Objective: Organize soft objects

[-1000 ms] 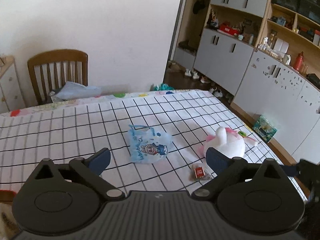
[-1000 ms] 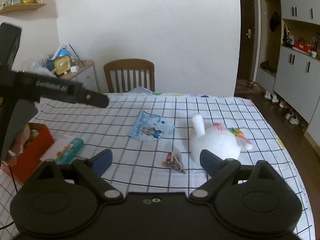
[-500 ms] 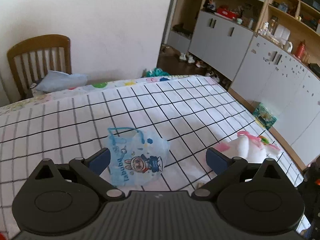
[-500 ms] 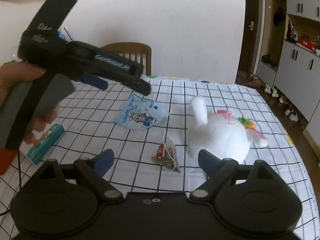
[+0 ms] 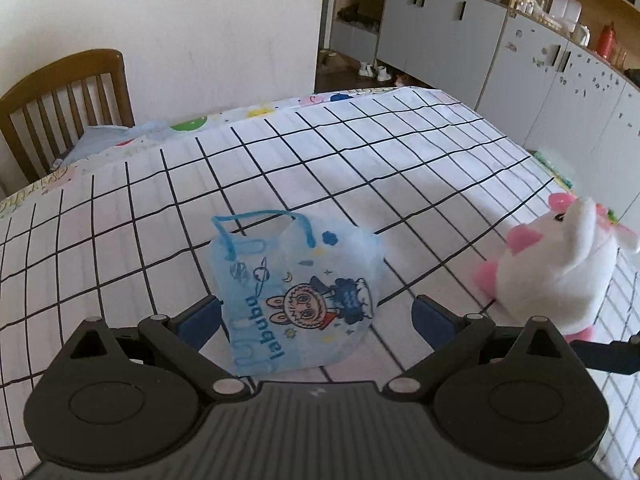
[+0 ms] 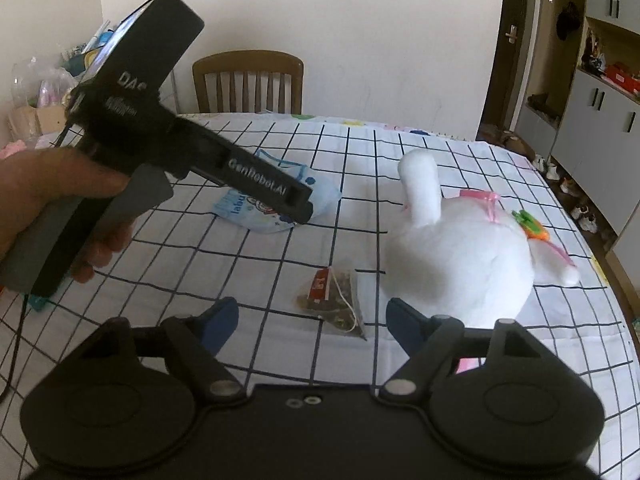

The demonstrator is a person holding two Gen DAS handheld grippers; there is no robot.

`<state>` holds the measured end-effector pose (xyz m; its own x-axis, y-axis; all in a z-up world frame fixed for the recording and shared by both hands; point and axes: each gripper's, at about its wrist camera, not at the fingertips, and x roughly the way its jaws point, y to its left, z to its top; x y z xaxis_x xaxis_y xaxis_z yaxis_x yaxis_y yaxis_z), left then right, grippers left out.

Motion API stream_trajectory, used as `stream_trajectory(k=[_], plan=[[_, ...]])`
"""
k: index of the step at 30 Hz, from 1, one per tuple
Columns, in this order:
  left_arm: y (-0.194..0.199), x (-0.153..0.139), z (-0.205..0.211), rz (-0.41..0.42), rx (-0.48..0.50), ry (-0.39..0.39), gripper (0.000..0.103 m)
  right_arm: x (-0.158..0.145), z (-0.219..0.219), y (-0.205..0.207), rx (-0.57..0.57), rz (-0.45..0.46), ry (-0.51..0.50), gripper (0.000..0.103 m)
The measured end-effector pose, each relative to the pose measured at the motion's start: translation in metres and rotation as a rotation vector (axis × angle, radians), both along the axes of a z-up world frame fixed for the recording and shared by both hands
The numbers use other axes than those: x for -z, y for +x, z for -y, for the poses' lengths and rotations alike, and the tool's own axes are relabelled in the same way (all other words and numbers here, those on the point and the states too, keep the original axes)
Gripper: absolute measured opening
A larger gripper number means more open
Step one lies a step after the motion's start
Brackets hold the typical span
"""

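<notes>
Both of your hand-held grippers have dropped in closer to the desk (image 5: 400, 152) since a second ago, so the stuff on it fills a lot more of each frame now. Your left hand-held gripper (image 5: 316, 316) sits released, jaws wide, right over the blue cartoon bag (image 5: 296, 284), which lies flat on the checked cloth in the lower middle of the left wrist view, its bottom edge running down between the two blue pads; can't tell if either pad actually touches it. Your right hand-held gripper (image 6: 312, 320) is released too, though its jaws have just been closing in a bit, and the only thing sitting between them is the tea bag (image 6: 334, 300), lying on the cloth in the lower middle of the right wrist view with no pad pressing on it. The white plush rabbit (image 6: 460, 264) lies just right of the tea bag, its body right behind the right pad, with a pink bow and an orange carrot bit up toward the right edge. In that same view your left hand (image 6: 52, 200) comes in from the left edge holding its tool, the tip over the blue bag at centre left. A wooden chair (image 6: 248, 80) stands behind the desk, top centre.
</notes>
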<state>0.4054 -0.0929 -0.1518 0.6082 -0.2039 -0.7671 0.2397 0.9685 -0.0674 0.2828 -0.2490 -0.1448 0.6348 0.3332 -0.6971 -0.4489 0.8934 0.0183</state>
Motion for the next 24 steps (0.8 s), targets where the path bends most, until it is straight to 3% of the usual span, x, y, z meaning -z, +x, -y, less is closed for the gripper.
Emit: stream_trajectory(k=[8,17,21,24], plan=[[0.005,0.008,0.003,0.017,0.002,0.025,0.098,0.011,-0.006,0.014,0.016,-0.018,-0.015,0.070],[0.007,0.012,0.011,0.045,0.031,0.057,0.063,0.018,-0.012,0.018,0.010,-0.025,-0.041,0.051],[0.008,0.010,0.007,0.055,0.000,0.053,0.041,0.019,-0.011,0.020,0.023,-0.019,-0.052,0.042],[0.009,0.009,0.003,0.059,-0.018,0.055,0.031,0.020,-0.010,0.021,0.032,-0.012,-0.063,0.036]])
